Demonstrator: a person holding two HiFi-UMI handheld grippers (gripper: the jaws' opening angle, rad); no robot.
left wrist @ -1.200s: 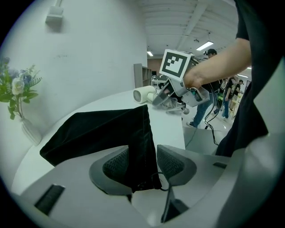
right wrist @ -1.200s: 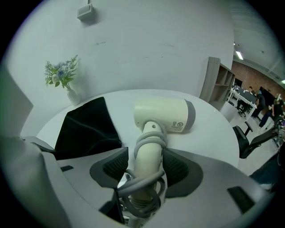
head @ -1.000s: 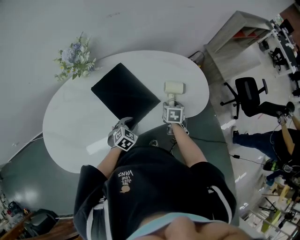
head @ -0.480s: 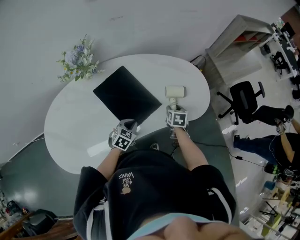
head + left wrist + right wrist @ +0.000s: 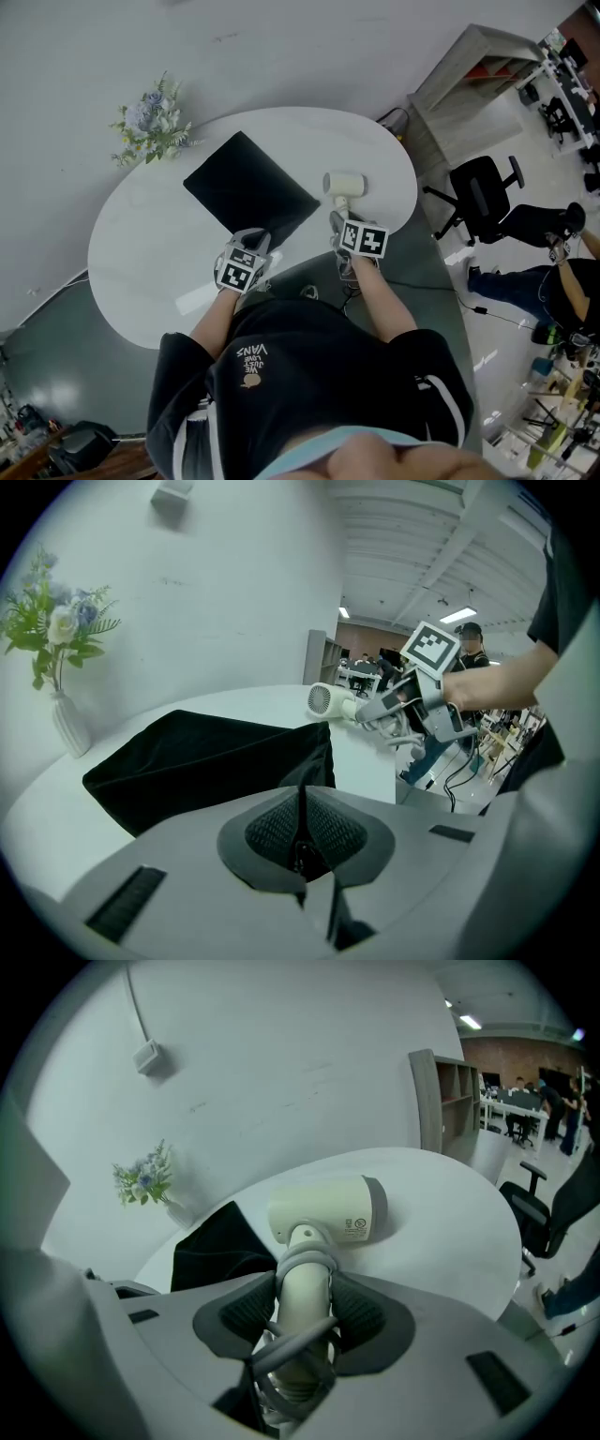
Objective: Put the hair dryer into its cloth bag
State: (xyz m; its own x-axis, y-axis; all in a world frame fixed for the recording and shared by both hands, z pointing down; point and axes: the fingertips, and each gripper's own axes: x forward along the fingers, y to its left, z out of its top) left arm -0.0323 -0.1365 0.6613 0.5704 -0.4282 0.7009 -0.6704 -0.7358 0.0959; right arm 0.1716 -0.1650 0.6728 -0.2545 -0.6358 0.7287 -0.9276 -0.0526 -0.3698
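The cream plastic hair dryer (image 5: 328, 1208) sits in my closing right gripper (image 5: 302, 1309); my left gripper (image 5: 302, 813) just pinched the black cloth bag (image 5: 206, 761), readying insertion.

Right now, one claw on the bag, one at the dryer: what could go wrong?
1. The left gripper pinches only an edge of the cloth bag; the fabric might slip out, or both layers stay caught, keeping the mouth shut.
2. The right gripper is closing its jaws on the hair dryer handle over the wound cord; the rounded handle could twist.
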